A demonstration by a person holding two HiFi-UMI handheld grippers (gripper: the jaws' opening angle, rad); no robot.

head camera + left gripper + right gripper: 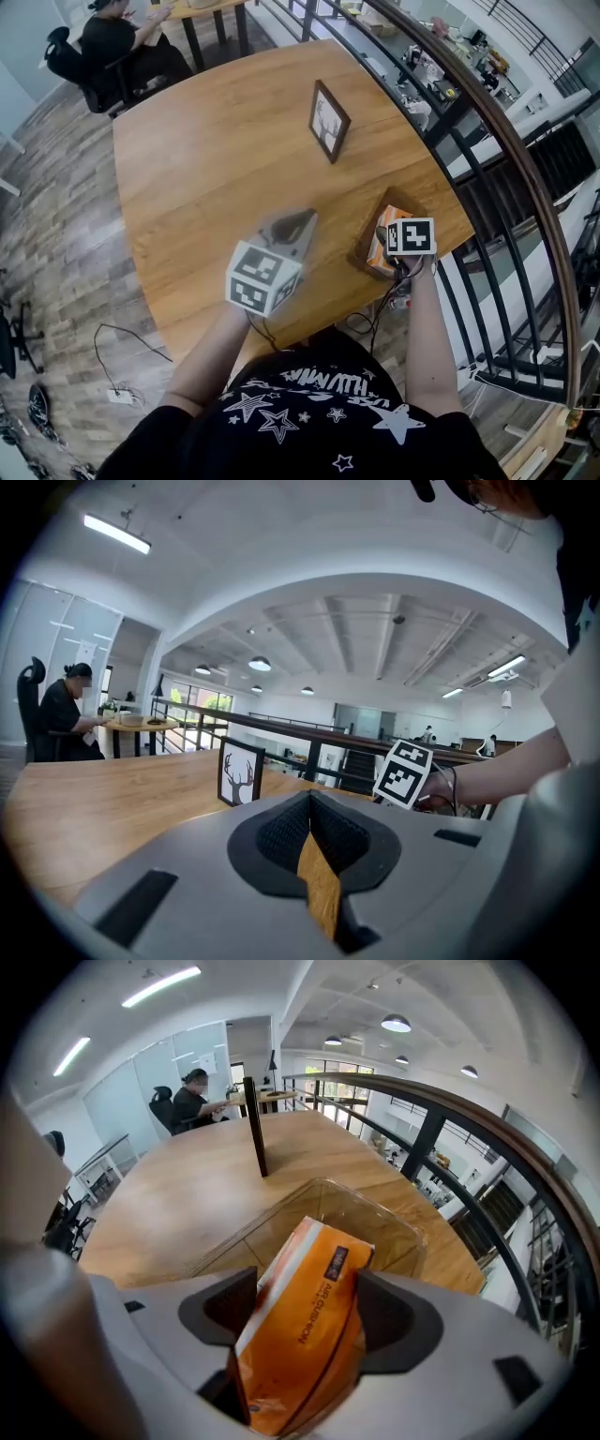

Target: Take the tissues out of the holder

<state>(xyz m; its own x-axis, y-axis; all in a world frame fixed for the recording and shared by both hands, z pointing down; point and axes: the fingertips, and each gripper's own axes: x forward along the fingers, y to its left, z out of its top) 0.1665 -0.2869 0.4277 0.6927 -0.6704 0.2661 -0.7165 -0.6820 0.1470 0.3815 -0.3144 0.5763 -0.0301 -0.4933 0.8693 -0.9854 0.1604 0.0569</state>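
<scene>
An orange tissue pack [305, 1335] stands tilted in a clear plastic holder [375, 1208] at the table's near right edge. My right gripper [305, 1307] reaches down over the holder, its jaws wide on either side of the pack and not seen squeezing it. In the head view the pack [379, 249] shows just under the right gripper [389, 260] and its marker cube. My left gripper [298, 223] hovers over the table to the holder's left. Its pads meet at the tip [309, 799] with nothing between them.
A framed deer picture [328, 120] stands upright mid-table beyond the holder. A black railing with a wooden handrail [487, 141] runs close along the table's right side. A person [117, 47] sits at another table far off. Cables hang below the near edge.
</scene>
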